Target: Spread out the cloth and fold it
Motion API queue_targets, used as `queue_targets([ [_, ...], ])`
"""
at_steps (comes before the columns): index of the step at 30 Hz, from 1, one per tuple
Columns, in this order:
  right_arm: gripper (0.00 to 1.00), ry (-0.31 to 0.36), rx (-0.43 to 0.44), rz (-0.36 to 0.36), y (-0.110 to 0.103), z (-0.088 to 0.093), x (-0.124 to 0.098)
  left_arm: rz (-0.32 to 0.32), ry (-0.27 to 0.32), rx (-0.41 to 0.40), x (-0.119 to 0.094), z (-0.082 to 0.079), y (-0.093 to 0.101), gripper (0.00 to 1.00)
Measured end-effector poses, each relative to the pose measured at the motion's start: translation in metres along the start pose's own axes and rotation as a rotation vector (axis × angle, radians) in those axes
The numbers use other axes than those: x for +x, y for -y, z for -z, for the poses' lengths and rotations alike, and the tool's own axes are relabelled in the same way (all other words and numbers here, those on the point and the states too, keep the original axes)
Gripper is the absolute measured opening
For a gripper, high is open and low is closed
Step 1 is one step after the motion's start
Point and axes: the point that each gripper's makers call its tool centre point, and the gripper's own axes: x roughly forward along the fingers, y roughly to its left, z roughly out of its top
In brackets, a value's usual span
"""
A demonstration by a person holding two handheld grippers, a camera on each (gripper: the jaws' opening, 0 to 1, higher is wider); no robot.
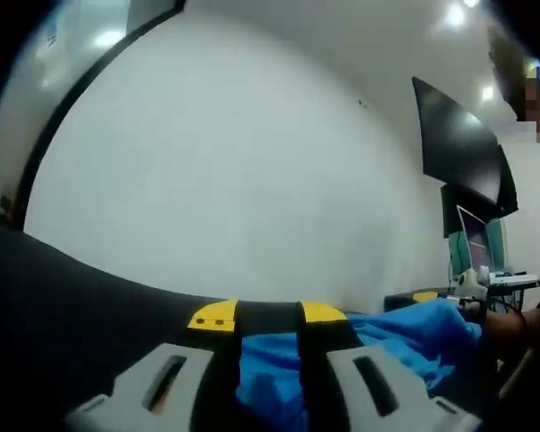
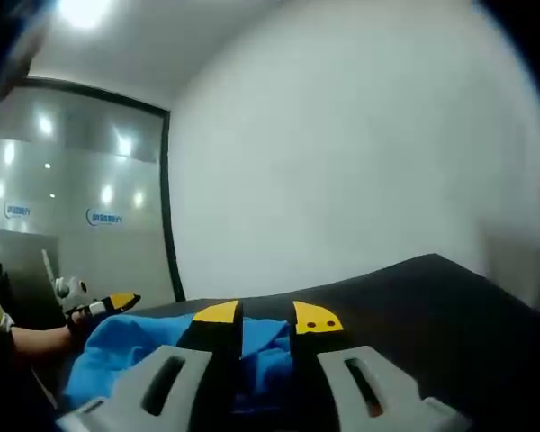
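Both the left gripper [image 1: 268, 317] and right gripper [image 2: 268, 319] pinch bunched blue cloth [image 1: 405, 337] between their jaws above a dark table [image 1: 63, 306].

Blue cloth [image 1: 405, 337] (black table [image 2: 432, 297])

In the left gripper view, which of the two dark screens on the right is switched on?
The smaller lower screen: it shows a pale lit picture with teal edges, while the big black screen above it is fully dark.
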Motion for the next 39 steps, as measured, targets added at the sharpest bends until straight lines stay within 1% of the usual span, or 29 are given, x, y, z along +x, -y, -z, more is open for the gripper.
queue_targets([
  [5,0.18,0.001,0.008,0.005,0.003,0.0,0.001,0.007,-0.011,0.012,0.003,0.003,0.001,0.27],
  [9,0.18,-0.004,0.005,0.01,0.003,0.001,0.002,0.017,-0.031,0.059,0.005,0.007,0.009,0.27],
  [11,0.18,-0.023,-0.003,0.01,0.002,0.003,0.004,0.022,-0.063,0.083,0.006,0.011,0.013,0.27],
  [12,0.18,-0.026,-0.009,0.008,-0.001,0.003,0.003,0.039,-0.074,0.139,0.006,0.011,0.02,0.26],
  [13,0.18,-0.032,-0.005,0.016,-0.004,0.001,0.0,0.051,-0.082,0.125,0.003,0.01,0.028,0.26],
  [14,0.18,-0.031,-0.006,0.018,-0.013,-0.003,-0.006,0.109,-0.101,0.128,-0.003,0.01,0.044,0.26],
  [15,0.18,-0.019,-0.016,-0.018,-0.028,-0.008,-0.013,0.166,-0.099,0.138,-0.009,0.007,0.06,0.26],
  [16,0.19,-0.025,-0.011,-0.058,-0.046,-0.011,-0.021,0.217,-0.113,0.146,-0.015,0.006,0.075,0.27],
  [17,0.2,-0.05,-0.042,-0.102,-0.063,-0.011,-0.028,0.267,-0.141,0.156,-0.023,0.007,0.089,0.27],
  [18,0.21,-0.076,-0.055,-0.147,-0.08,-0.009,-0.036,0.311,-0.184,0.15,-0.03,0.012,0.101,0.27],
  [19,0.22,-0.123,-0.067,-0.193,-0.096,-0.004,-0.044,0.339,-0.243,0.126,-0.038,0.019,0.109,0.28],
  [20,0.25,-0.164,-0.078,-0.249,-0.113,0.002,-0.052,0.358,-0.309,0.116,-0.045,0.028,0.113,0.31],
  [21,0.29,-0.222,-0.086,-0.317,-0.132,0.012,-0.063,0.366,-0.355,0.125,-0.05,0.036,0.115,0.33],
  [22,0.34,-0.254,-0.096,-0.34,-0.138,0.019,-0.067,0.351,-0.384,0.159,-0.053,0.043,0.111,0.36],
  [23,0.4,-0.293,-0.128,-0.354,-0.143,0.029,-0.071,0.33,-0.392,0.21,-0.054,0.047,0.106,0.37],
  [24,0.44,-0.327,-0.169,-0.341,-0.141,0.039,-0.071,0.296,-0.403,0.252,-0.054,0.052,0.098,0.38],
  [25,0.47,-0.366,-0.23,-0.317,-0.137,0.049,-0.07,0.269,-0.412,0.278,-0.054,0.055,0.091,0.38],
  [26,0.48,-0.405,-0.294,-0.292,-0.13,0.059,-0.069,0.266,-0.41,0.27,-0.054,0.057,0.09,0.38],
  [28,0.47,-0.448,-0.336,-0.243,-0.121,0.074,-0.065,0.262,-0.405,0.211,-0.053,0.056,0.087,0.38],
  [29,0.46,-0.461,-0.364,-0.224,-0.117,0.077,-0.063,0.261,-0.405,0.198,-0.053,0.056,0.084,0.39],
  [30,0.41,-0.457,-0.383,-0.203,-0.112,0.078,-0.06,0.255,-0.404,0.196,-0.054,0.057,0.081,0.39],
  [31,0.3,-0.45,-0.398,-0.174,-0.106,0.075,-0.057,0.248,-0.399,0.191,-0.054,0.057,0.078,0.39],
  [33,0.15,-0.411,-0.368,-0.11,-0.092,0.062,-0.05,0.227,-0.401,0.182,-0.054,0.058,0.07,0.38],
  [34,0.11,-0.392,-0.336,-0.068,-0.083,0.05,-0.047,0.213,-0.396,0.166,-0.055,0.058,0.066,0.38],
  [35,0.1,-0.356,-0.303,-0.022,-0.075,0.035,-0.043,0.197,-0.384,0.152,-0.055,0.055,0.062,0.37],
  [37,0.08,-0.287,-0.284,0.046,-0.059,0.007,-0.039,0.186,-0.357,0.118,-0.054,0.05,0.059,0.35],
  [39,0.07,-0.218,-0.306,0.089,-0.05,-0.017,-0.037,0.176,-0.346,0.101,-0.054,0.049,0.056,0.35],
])
